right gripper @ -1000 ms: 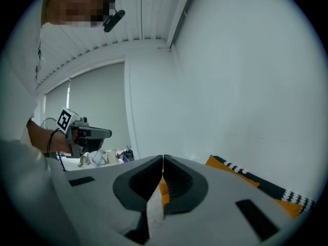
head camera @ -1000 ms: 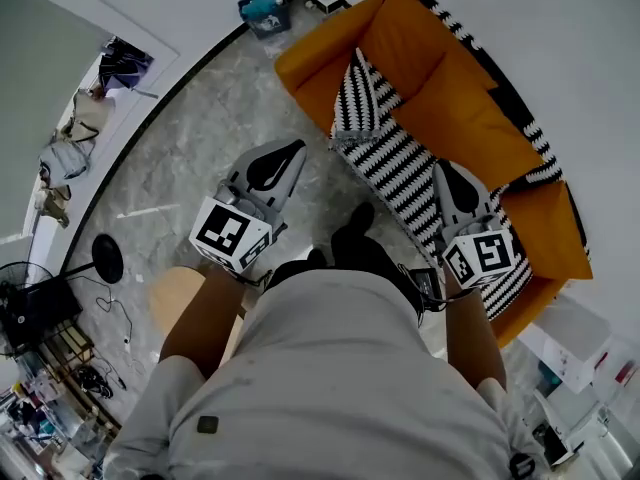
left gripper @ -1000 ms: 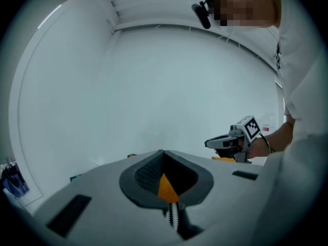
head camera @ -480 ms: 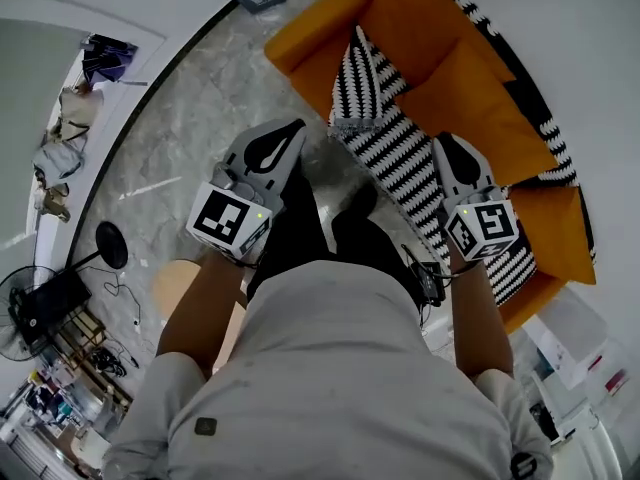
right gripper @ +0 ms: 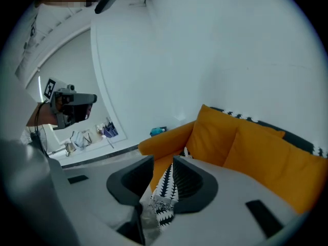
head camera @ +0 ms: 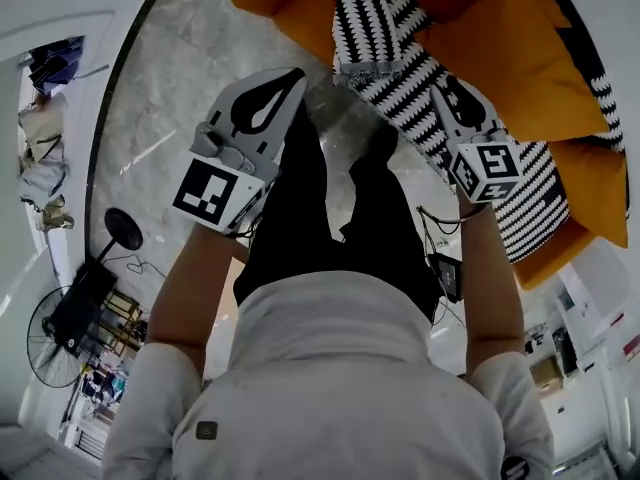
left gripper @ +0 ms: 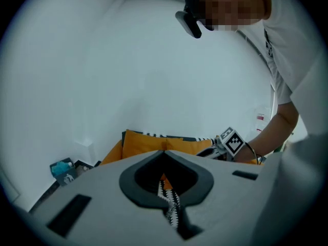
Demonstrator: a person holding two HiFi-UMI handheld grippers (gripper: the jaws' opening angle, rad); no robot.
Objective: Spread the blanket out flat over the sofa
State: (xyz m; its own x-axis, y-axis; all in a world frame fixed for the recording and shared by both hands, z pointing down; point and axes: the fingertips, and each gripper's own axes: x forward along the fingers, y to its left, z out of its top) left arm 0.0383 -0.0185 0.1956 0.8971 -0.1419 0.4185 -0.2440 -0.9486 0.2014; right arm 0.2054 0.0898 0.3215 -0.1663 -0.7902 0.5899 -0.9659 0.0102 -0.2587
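Plainly, square coded marker [head camera: 212, 194] on left tool [head camera: 288, 80], blanket [head camera: 365, 18] between jaws.

Black-and-white blanket [head camera: 395, 63] on orange sofa [head camera: 520, 58]

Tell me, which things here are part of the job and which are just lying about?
Job: striped blanket; orange sofa; left gripper, clamped on the blanket; right gripper, jaws just opened, blanket between them.
Lying about: floor fan; round black stand; blue box.
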